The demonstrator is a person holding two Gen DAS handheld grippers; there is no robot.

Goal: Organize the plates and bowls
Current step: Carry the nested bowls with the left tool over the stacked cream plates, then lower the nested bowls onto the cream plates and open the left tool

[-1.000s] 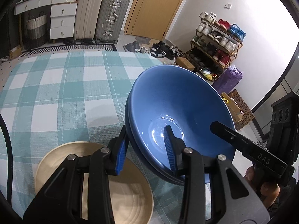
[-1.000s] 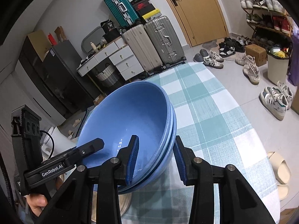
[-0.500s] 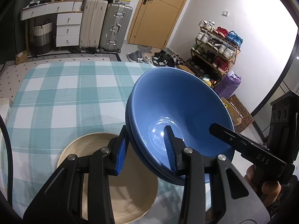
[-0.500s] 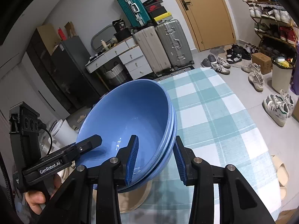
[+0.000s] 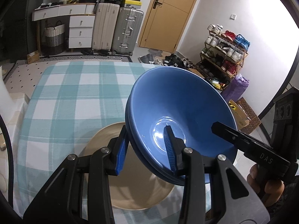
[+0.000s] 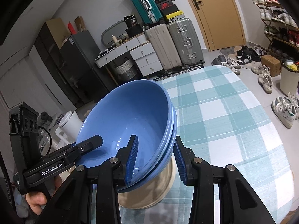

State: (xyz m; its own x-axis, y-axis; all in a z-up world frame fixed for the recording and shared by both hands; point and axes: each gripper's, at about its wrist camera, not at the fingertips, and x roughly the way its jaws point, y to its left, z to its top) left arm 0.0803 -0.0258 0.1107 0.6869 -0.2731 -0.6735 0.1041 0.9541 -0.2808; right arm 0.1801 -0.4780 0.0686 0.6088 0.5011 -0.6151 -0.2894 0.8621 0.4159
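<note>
Two stacked blue bowls [image 5: 179, 108] hang above the table, held from both sides. My left gripper [image 5: 145, 149] is shut on their near rim, one finger inside and one outside. My right gripper [image 6: 155, 160] is shut on the opposite rim of the blue bowls [image 6: 127, 121] in the same way. A beige plate [image 5: 134, 184] lies on the checked tablecloth right under the bowls; it also shows in the right wrist view [image 6: 149, 194]. Each gripper appears in the other's view, the right one [image 5: 248, 145] and the left one [image 6: 61, 156].
The table carries a teal and white checked cloth [image 5: 71, 97]. Beyond its far edge stand suitcases [image 5: 117, 29], white drawers [image 5: 80, 31] and a door [image 5: 168, 13]. A shoe rack [image 5: 226, 50] and loose shoes [image 6: 265, 78] lie to the right.
Both grippers have carried the blue bowls over the beige plate; the plate now sits directly beneath them. The grip on the bowls is unchanged.
</note>
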